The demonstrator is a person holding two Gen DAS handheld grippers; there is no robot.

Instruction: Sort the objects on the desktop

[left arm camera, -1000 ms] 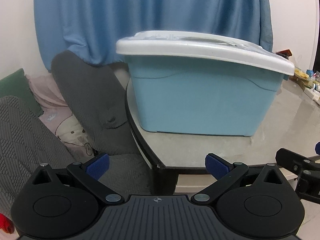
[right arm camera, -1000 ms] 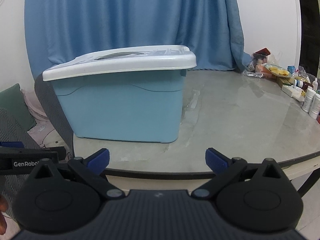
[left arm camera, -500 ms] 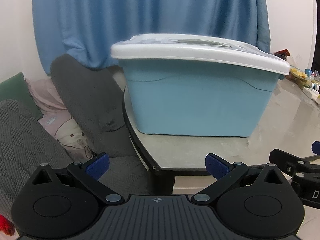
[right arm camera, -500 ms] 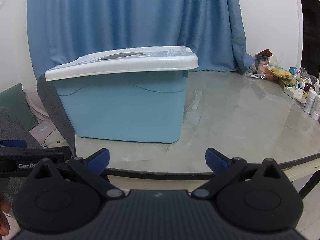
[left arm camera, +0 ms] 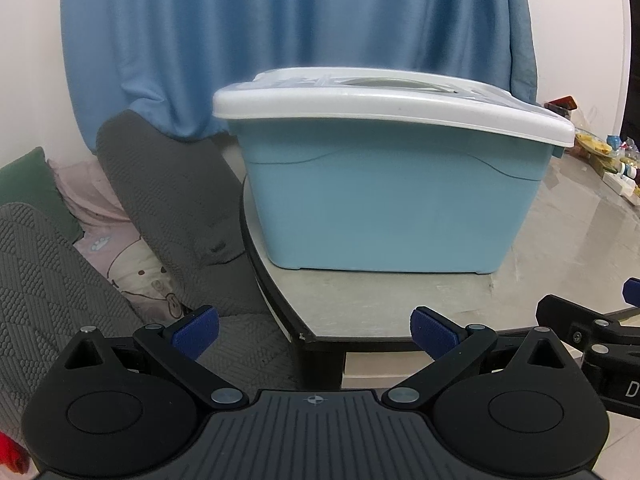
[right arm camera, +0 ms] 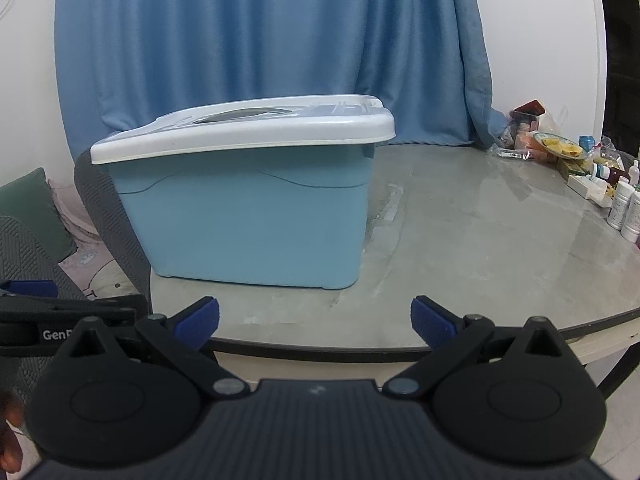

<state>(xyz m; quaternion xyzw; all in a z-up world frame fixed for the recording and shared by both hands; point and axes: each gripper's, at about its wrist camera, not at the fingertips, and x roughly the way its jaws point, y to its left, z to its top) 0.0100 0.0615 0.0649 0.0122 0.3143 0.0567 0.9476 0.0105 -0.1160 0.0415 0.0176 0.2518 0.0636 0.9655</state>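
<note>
— Blue bin with a white lid on it, shut, standing on the grey table. Where does it sit for you?

— From the left wrist view it fills twelve o'clock, its base close to the table's rounded edge at nine o'clock. A strip of bare top runs between the bin and the near rim.

— And the left gripper?

— Jaws spread wide, nothing between the blue pads. It hangs off the table, over the near rim; one pad is over the grey chair, the other over the table's edge.

— Right gripper is likewise gaping and empty, before the near rim. Pads are apart from the bin.

— Open room?

— Plenty from the right wrist view. From one to three o'clock the tabletop is bare grey stone out to the curved black edge. The bin holds eleven o'clock, with its left side near the table's rim.

— What lies at the far side?

— Clutter at two o'clock: packets, a plate, small boxes. White bottles stand at three o'clock near the rim. All well apart from the bin.

— Behind it all?

— Curtain, blue, hanging down to the table's far edge. In my view the other gripper's arm shows at nine o'clock, beside mine

— Yours shows at four o'clock in the left view, just beside the left gripper, over the near rim
</note>
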